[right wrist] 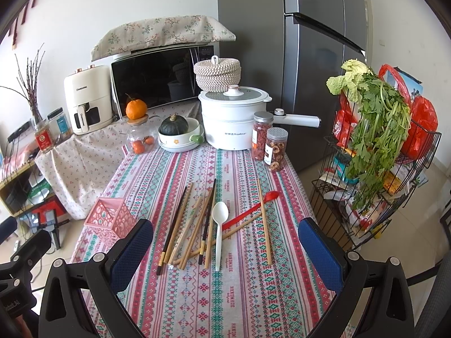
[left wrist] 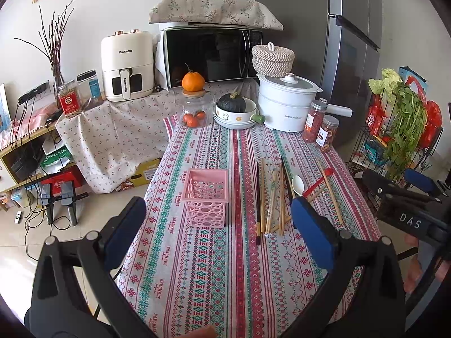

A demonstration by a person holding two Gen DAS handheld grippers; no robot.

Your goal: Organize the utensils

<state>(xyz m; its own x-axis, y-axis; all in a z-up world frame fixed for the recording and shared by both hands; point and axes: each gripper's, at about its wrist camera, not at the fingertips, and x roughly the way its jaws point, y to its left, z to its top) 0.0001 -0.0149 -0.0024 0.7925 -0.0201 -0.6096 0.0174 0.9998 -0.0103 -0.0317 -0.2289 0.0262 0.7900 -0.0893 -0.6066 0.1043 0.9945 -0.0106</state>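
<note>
Nearest the lens in both views are the blue-padded jaws, spread wide and holding nothing. Those of the right gripper point(right wrist: 225, 256) hover low over the tabletop point(right wrist: 253, 304), and the scattered utensils lie straight ahead between the two pads: bamboo chopsticks point(right wrist: 191, 225), dark chopsticks point(right wrist: 172, 225), a white spoon point(right wrist: 219, 231) and a red spoon point(right wrist: 248, 211).

Most of the sticks run lengthwise away from the camera, near ends toward the jaws and far ends fanning toward the back of the table. The white spoon lies the same way, bowl far, handle tip close. The red spoon crosses at a slant, its bowl up and to the right, with a bamboo stick over it.

A pink basket point(right wrist: 111, 219) stands upright to the left of the pile, apart from it and open at the top.

From the left gripper point(left wrist: 218, 231), also spread wide and empty, the basket point(left wrist: 207, 197) sits almost dead ahead, while the pile lies off toward its right pad.

My reading is that the right hand is the nearer one to the utensils and the left to the basket. Since the sticks lie along the right gripper's line of sight, closing across their width should catch one without any turn of the wrist; the overlaps mean a neighbour may be dragged along.
</note>
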